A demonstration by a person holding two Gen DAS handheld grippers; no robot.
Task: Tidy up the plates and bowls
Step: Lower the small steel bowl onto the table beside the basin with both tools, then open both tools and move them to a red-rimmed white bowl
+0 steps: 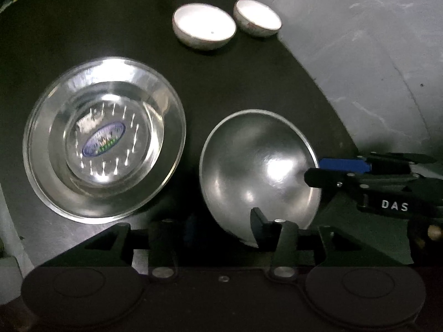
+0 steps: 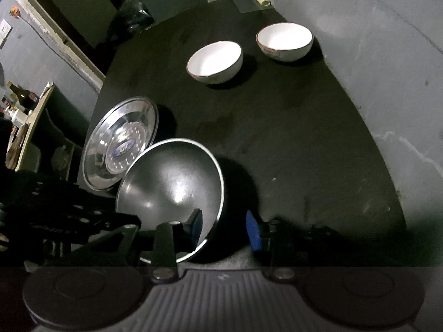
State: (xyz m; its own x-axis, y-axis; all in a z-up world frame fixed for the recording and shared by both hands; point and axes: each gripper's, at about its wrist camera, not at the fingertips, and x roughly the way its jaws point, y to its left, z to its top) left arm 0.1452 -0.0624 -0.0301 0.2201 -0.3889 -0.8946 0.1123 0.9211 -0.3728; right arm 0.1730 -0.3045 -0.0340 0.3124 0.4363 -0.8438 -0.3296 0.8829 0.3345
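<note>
A plain steel bowl (image 1: 257, 171) is tilted above the black table, held at its rim from two sides. My left gripper (image 1: 221, 227) is shut on its near rim. My right gripper (image 1: 313, 167) straddles its right rim, one finger inside and one outside; in the right wrist view that gripper (image 2: 225, 231) has the bowl (image 2: 171, 185) rim between its blue pads with a gap on the outer side. A shiny steel plate (image 1: 103, 138) with a blue sticker lies left of the bowl and also shows in the right wrist view (image 2: 121, 144). Two white bowls (image 1: 203, 26) (image 1: 257, 18) stand at the back.
The black table (image 1: 249, 83) ends at a curved edge on the right, against a grey wall (image 1: 373, 55). In the right wrist view the white bowls (image 2: 214, 62) (image 2: 285, 41) stand apart, and a shelf with bottles (image 2: 22, 102) is at far left.
</note>
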